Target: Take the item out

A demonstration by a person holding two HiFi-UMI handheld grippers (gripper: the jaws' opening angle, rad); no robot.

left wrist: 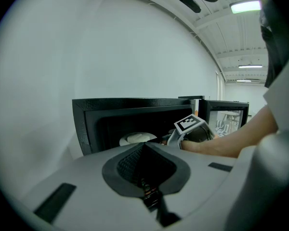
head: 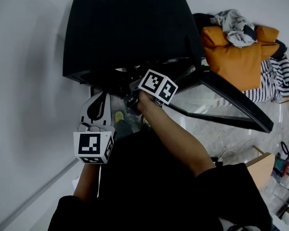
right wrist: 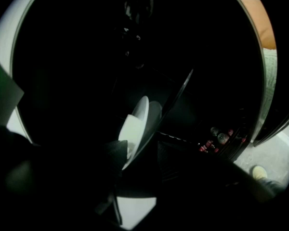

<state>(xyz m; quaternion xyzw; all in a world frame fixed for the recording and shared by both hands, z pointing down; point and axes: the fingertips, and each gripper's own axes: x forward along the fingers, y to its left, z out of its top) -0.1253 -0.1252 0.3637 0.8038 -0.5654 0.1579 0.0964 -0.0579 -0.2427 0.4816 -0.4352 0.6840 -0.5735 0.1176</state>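
A black microwave [head: 125, 28] stands with its door [head: 231, 105] swung open to the right. Inside lies a white plate [left wrist: 137, 137], which the rolled right gripper view shows nearly edge-on [right wrist: 135, 129]. My right gripper [right wrist: 137, 160] reaches into the dark cavity, and the plate's rim lies between its fingers. One pad seems to touch the plate while the other stands apart. In the head view only its marker cube [head: 157, 85] shows. My left gripper [head: 103, 97] hangs back in front of the microwave, shut and holding nothing [left wrist: 144, 146].
A white wall runs along the left. To the right of the open door, clothes are piled on an orange cushion [head: 236, 57] beside a striped cloth [head: 274, 81]. A cable [head: 231, 150] and a cardboard box [head: 260, 165] lie on the pale floor at lower right.
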